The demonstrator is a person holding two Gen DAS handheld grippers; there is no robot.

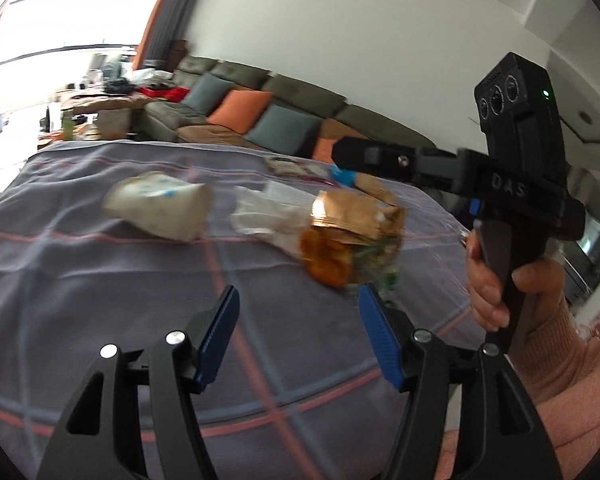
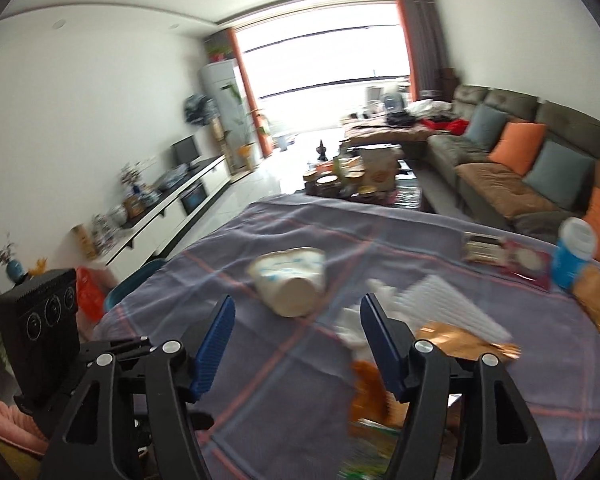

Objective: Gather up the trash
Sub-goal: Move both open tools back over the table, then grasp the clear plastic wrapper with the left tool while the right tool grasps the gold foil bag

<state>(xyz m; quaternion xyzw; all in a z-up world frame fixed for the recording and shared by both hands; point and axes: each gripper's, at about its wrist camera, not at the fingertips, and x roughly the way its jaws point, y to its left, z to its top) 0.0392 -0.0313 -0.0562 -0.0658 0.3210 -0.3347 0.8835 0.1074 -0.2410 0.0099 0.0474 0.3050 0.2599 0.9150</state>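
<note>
Trash lies on a table with a purple plaid cloth (image 1: pixel 100 280). A white paper cup (image 1: pixel 160 210) lies on its side; it also shows in the right wrist view (image 2: pixel 290 282). Next to it are crumpled white paper (image 1: pixel 260 216) and an orange-gold snack bag (image 1: pixel 348 240), which shows in the right wrist view (image 2: pixel 370 384) too. A blue-and-white bottle (image 2: pixel 574 254) and a red wrapper (image 2: pixel 508 258) lie farther off. My left gripper (image 1: pixel 298 316) is open and empty just short of the snack bag. My right gripper (image 2: pixel 296 328) is open and empty above the cup.
A grey-green sofa (image 2: pixel 520 160) with orange and grey cushions stands beyond the table. A cluttered coffee table (image 2: pixel 356 180) and a white TV cabinet (image 2: pixel 172 208) are farther back. An orange bag (image 2: pixel 88 292) hangs at the table's left side.
</note>
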